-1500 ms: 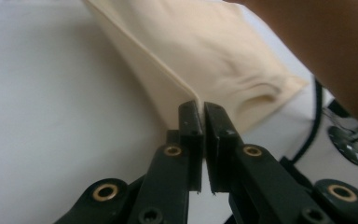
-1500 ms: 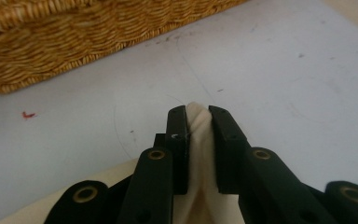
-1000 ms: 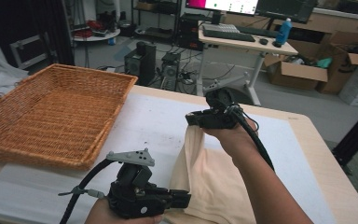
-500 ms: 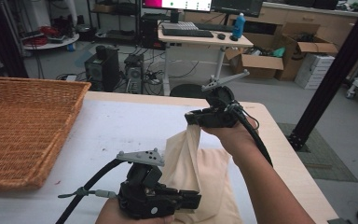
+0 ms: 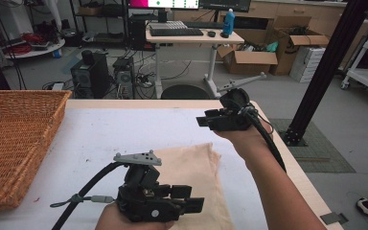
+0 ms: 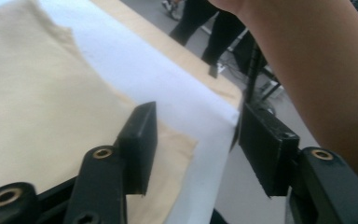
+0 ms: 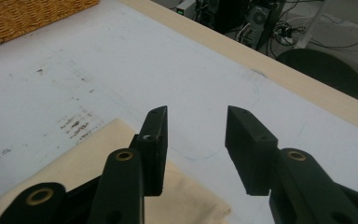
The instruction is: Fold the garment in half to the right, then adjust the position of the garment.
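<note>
Cream cloth (image 5: pixel 196 177) lies flat on the white counter (image 5: pixel 124 129) near its right edge, reaching to the front edge, and nothing grips it. We see our left tongs (image 6: pixel 193 140) just opened, their jaws apart and empty above the cloth's corner at the counter's right edge. Our right tongs (image 7: pixel 196 140) have also just opened and hang empty over another corner of the cloth, while the wicker basket (image 5: pixel 14 143) sits at the left edge.

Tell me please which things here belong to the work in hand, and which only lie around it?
In the work: the cream cloth lying flat on the table; the left gripper and right gripper, whose jaws have just been opening, with nothing between them.

Only lying about: the wicker basket, the cardboard boxes, the blue bottle.
</note>
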The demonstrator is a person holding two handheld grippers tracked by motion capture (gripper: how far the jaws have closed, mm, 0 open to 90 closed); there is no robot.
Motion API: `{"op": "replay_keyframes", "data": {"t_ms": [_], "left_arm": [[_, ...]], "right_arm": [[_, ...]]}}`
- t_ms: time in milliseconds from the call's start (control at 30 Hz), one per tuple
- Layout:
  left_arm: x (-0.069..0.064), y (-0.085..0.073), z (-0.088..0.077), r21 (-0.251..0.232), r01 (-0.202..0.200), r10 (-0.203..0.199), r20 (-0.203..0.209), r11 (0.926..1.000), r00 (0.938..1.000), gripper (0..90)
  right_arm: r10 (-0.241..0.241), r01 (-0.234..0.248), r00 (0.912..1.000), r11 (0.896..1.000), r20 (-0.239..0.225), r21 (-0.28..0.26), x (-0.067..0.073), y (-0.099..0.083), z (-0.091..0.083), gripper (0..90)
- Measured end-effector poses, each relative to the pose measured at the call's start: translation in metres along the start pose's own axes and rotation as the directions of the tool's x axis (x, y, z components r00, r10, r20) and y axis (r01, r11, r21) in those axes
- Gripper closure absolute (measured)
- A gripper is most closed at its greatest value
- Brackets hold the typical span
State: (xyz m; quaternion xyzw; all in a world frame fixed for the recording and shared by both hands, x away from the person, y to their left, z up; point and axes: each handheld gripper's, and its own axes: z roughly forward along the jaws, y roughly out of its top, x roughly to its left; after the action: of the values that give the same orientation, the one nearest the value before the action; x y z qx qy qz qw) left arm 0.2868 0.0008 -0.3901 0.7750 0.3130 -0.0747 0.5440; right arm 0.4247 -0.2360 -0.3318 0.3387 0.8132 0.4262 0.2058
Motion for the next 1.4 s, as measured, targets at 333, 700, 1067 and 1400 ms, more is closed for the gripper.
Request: {"op": "replay_keyframes", "data": {"t_ms": [333, 700, 1067, 1400], "left_arm": [[0.008, -0.011, -0.035, 0.027, -0.055, 0.06, -0.242, 0.9981, 0.9683, 32.0], [0.016, -0.031, -0.064, 0.039, -0.007, 0.021, -0.373, 0.9992, 0.9276, 22.3], [0.028, -0.043, -0.054, 0.065, 0.041, -0.013, -0.384, 0.997, 0.9232, 22.4], [0.044, -0.055, -0.031, 0.099, 0.08, -0.041, -0.346, 0.9919, 0.9372, 22.7]], "right_arm": [[0.076, -0.077, 0.9965, 0.997, 0.034, 0.018, -0.001, -0.026, -0.012, 38.2], [0.127, -0.127, 0.9894, 0.992, 0.069, -0.005, 0.001, -0.046, -0.032, 26.0], [0.145, -0.148, 0.987, 0.988, 0.069, 0.034, -0.007, -0.061, -0.016, 25.7], [0.195, -0.202, 0.979, 0.969, 0.06, 0.143, -0.014, -0.08, 0.028, 27.4]]}}
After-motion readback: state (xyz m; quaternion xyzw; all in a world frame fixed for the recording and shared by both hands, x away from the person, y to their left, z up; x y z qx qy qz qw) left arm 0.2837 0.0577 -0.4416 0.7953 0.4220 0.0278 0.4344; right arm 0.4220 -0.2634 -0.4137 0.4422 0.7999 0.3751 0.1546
